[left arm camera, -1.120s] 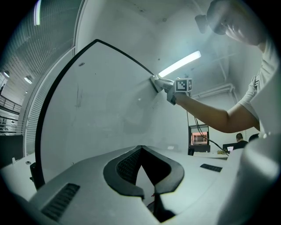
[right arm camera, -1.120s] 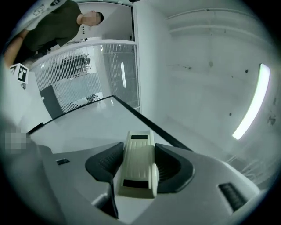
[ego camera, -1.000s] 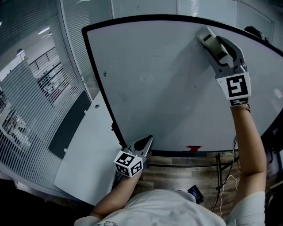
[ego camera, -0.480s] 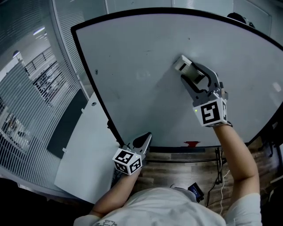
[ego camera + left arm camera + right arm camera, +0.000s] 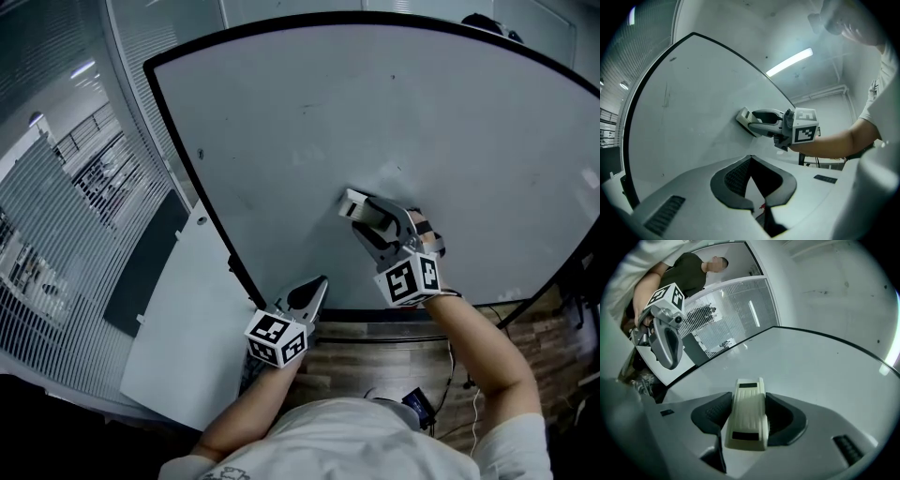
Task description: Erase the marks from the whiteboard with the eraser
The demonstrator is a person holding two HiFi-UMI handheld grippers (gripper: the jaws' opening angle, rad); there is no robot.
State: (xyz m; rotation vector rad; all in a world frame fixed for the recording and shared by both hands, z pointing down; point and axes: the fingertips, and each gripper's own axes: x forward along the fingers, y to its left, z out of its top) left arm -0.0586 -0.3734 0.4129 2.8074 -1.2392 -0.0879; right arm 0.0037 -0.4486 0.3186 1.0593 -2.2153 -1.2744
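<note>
R: right gripper [image 5: 367, 221] clamped on eraser [image 5: 746, 416], flat against whiteboard [image 5: 375, 122] for wiping | L: left gripper [image 5: 314, 292] jaws together, empty, parked clear below.

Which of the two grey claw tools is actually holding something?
The right gripper: its jaws clamp the cream plastic eraser against the white whiteboard. The left gripper holds nothing, jaws together.

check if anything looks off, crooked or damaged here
Nothing stands out. The eraser sits straight between the right gripper's jaws, flat against the whiteboard, which shows only faint smudges. The left gripper is shut and empty by the board's lower edge.
</note>
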